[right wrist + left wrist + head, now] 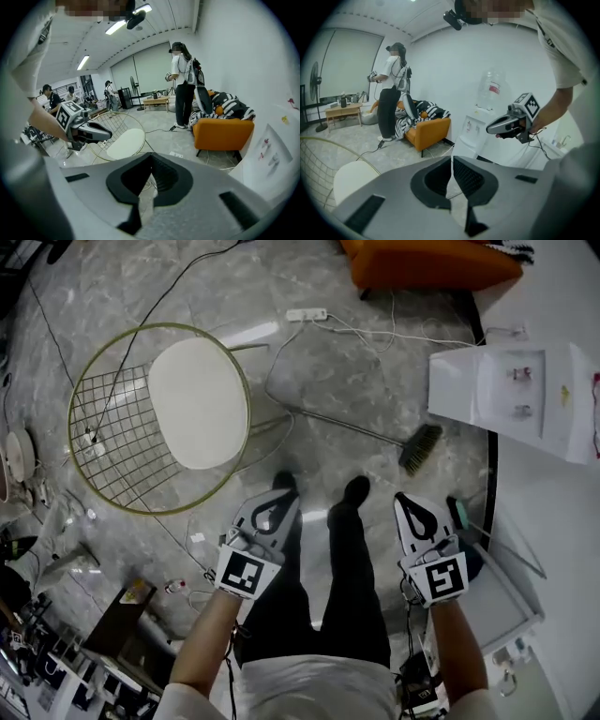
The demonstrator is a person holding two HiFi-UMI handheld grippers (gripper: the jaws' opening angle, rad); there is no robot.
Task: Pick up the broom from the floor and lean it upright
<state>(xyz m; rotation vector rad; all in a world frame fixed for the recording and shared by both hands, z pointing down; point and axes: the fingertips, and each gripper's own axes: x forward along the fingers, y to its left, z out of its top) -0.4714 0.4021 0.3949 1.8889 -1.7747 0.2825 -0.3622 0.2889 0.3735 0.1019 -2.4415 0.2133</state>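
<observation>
Plainly, the broom (352, 428) lies flat on the marble floor (375, 362), just ahead of the person's shoes (356, 489). Its thin handle slants from near the chair (197, 404) on the left down to the dark bristle head on the right, which lies near the white water dispenser (487, 395).

The left hand-held gripper (278, 502) and the right hand-held gripper (410, 501) are held out side by side in front of the person, one on each side of the legs, both above the floor and apart from the broom. The right one is nearer the bristle head. In each gripper view the jaws stand together at their tips with nothing between them. A thin pale line on the floor beneath the left jaws may be the broom handle, though the view there is too narrow to be sure.

Farther off, an orange sofa (422, 263) stands against the wall with a power strip (307, 314) and cables on the floor near it. A second person (391, 93) stands beside the sofa.
</observation>
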